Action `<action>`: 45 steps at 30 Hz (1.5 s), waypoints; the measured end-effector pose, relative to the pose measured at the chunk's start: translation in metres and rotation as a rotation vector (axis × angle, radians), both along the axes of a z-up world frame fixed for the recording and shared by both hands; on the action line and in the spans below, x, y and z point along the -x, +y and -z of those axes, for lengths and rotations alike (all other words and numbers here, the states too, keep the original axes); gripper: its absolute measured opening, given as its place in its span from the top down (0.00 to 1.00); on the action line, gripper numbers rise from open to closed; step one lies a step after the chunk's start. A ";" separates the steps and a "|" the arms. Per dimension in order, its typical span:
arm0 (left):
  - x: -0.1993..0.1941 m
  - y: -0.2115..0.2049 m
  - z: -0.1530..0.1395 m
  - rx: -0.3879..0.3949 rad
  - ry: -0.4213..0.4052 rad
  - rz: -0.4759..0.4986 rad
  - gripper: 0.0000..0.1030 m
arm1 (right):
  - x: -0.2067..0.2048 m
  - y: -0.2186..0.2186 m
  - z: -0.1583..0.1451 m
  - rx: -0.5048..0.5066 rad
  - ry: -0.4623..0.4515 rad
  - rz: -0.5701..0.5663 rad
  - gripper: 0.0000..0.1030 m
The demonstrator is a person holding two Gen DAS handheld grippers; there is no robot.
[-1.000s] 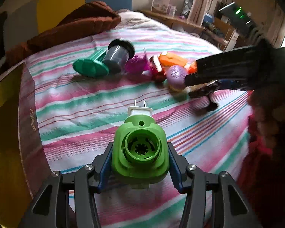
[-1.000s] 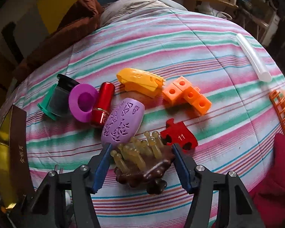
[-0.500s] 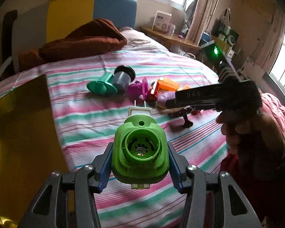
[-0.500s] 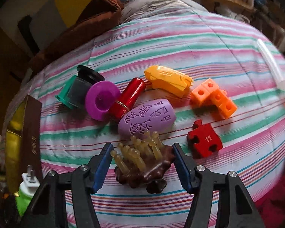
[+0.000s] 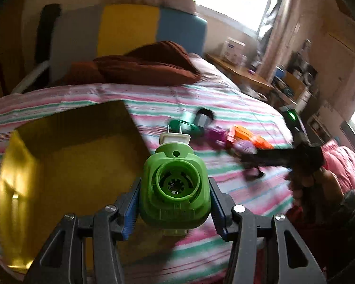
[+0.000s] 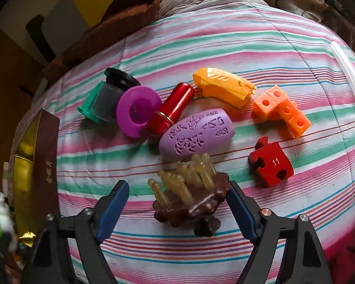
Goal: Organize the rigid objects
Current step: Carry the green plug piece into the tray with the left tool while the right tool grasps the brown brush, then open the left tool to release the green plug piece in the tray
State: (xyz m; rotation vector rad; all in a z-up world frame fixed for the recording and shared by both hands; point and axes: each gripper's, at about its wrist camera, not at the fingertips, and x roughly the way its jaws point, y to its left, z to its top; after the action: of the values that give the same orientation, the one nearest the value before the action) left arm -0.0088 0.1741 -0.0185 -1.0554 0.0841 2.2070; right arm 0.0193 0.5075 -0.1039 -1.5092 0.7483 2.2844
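Note:
My left gripper is shut on a green plug-in device with a white two-pronged plug end. It hangs beside the open gold-lined box on the striped bed. My right gripper points down over a brown massage comb with yellowish pegs. Its jaws are opening: the comb lies on the bedspread between them, and the left pad stands clear of it. Behind the comb lie a purple perforated oval, a red tube, a purple dish and a green-and-black cup.
A yellow-orange shell, joined orange cubes, a red puzzle piece and a clear tube lie to the right. The gold box sits at the bed's left edge. A brown blanket lies at the head.
The left gripper rose and swung left with the green device, bringing the gold box close. The right jaws spread apart and let go of the brown comb, which rests on the bed.

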 end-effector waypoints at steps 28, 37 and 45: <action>0.209 -0.131 0.064 0.201 -0.129 -0.424 0.48 | 0.011 -0.027 0.004 -0.203 -0.102 -0.104 0.55; 0.183 -0.135 0.033 0.225 0.012 -0.445 0.44 | 0.010 -0.027 0.000 -0.219 -0.107 -0.126 0.55; 0.104 -0.143 0.010 0.201 0.094 -0.465 0.44 | 0.013 -0.049 -0.005 -0.195 -0.069 -0.186 0.55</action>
State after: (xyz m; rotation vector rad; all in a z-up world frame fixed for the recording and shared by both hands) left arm -0.1126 0.0310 -0.0289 -1.1696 0.1135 2.7145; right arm 0.0064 0.4589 -0.0989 -1.6137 0.3682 2.3434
